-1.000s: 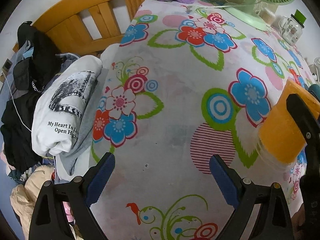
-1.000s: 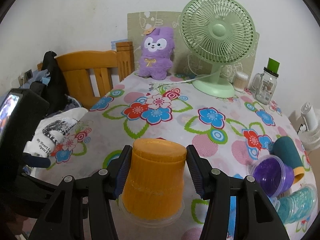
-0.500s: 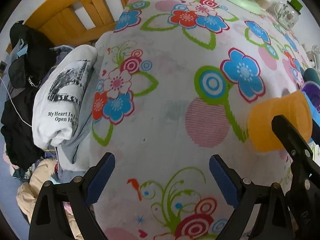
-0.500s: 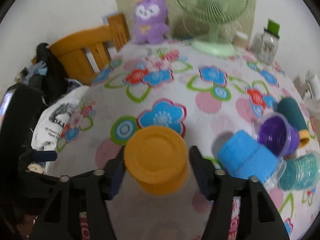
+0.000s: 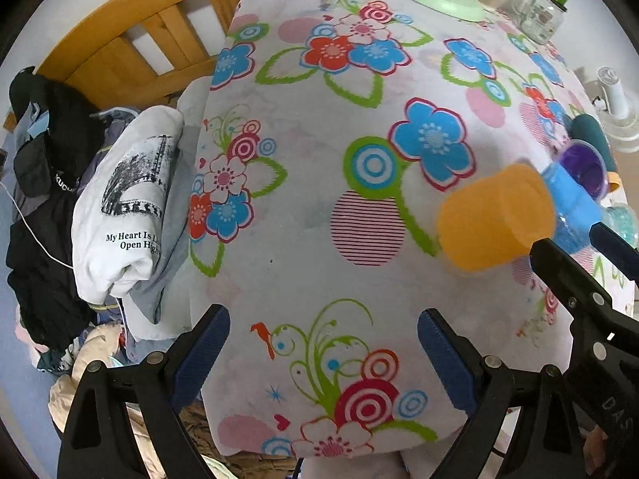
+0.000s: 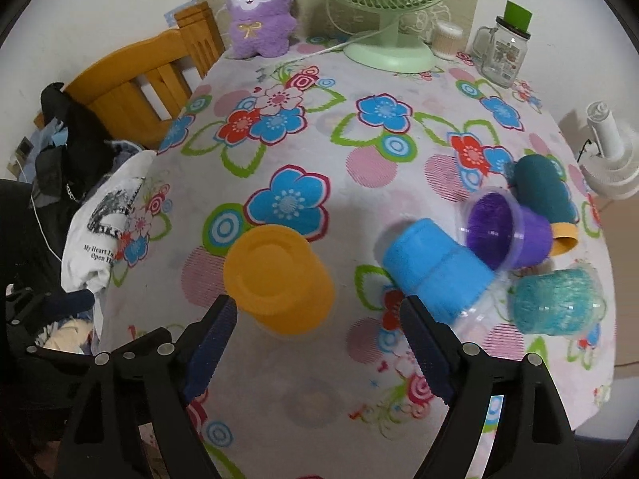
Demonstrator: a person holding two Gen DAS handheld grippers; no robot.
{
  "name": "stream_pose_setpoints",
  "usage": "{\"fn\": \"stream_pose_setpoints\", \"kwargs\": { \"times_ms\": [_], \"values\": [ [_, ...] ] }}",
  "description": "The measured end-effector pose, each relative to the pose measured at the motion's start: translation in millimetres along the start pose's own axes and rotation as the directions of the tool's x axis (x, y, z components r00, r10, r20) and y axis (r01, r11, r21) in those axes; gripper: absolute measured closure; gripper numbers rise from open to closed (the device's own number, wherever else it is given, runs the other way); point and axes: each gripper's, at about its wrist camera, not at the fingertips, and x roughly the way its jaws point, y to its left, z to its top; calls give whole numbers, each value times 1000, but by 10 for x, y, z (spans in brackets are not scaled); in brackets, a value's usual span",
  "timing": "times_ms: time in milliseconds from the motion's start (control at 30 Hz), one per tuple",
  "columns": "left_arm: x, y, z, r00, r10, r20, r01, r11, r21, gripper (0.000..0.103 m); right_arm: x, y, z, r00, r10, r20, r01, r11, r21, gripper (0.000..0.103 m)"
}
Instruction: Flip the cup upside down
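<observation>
Near the table's front edge, I am judging the flip unfinished: my right gripper [image 6: 315, 331] is gaping open around the tilted, airborne-looking orange plastic cup [image 6: 279, 279].

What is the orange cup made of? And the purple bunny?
The orange cup looks like matte plastic, going by its smooth moulded rings and even colour. The purple bunny looks like soft plush fabric, since its surface is fuzzy.

Black words "My Heart Is L..." and "Open High..." printed on the folded white shirt [image 5: 131, 203], cut off at the fold. White letters "UCH" on the black jacket [image 5: 48, 183]. Letters "DAS" on the right gripper [image 5: 617, 411].
</observation>
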Motion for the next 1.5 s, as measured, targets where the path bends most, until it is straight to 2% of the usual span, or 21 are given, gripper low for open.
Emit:
{"fn": "stream_pose_setpoints", "kwargs": {
  "times_ms": [200, 333, 500, 700, 800, 1100, 1267, 1500],
  "values": [
    [-273, -112, -15, 999, -1, 40, 0, 1000, 24, 7, -183, -130, 19, 999, -23, -47, 24, 1000, 18, 17],
    [-505, -175, -25, 997, -24, 78, 22, 999, 33, 7, -384, -220, 44, 999, -16, -36, 17, 999, 43, 17],
    [-818, -247, -47, 990, -57, 127, 51, 997, 51, 6, -663, -285, 84, 999, -33, 1, 33, 998, 49, 17],
    [-1107, -304, -18, 978, -60, 200, 48, 997, 62, 4, -1033, -348, 151, 995, -60, 83, 56, 997, 53, 17],
    [-1270, -321, 4, 968, -79, 238, 65, 996, 65, 4, -1162, -381, 167, 991, -76, 109, 70, 996, 56, 17],
    [-1638, -366, 7, 936, -77, 343, 54, 996, 75, 1, -1529, -459, 191, 975, -91, 202, 76, 994, 82, 17],
    [-1730, -415, -13, 925, -78, 373, 49, 995, 85, 1, -1687, -461, 205, 963, -101, 250, 83, 993, 84, 17],
    [-1770, -476, -44, 919, -82, 387, 50, 995, 92, 1, -1747, -467, 186, 957, -115, 265, 95, 992, 84, 17]
  ]
}}
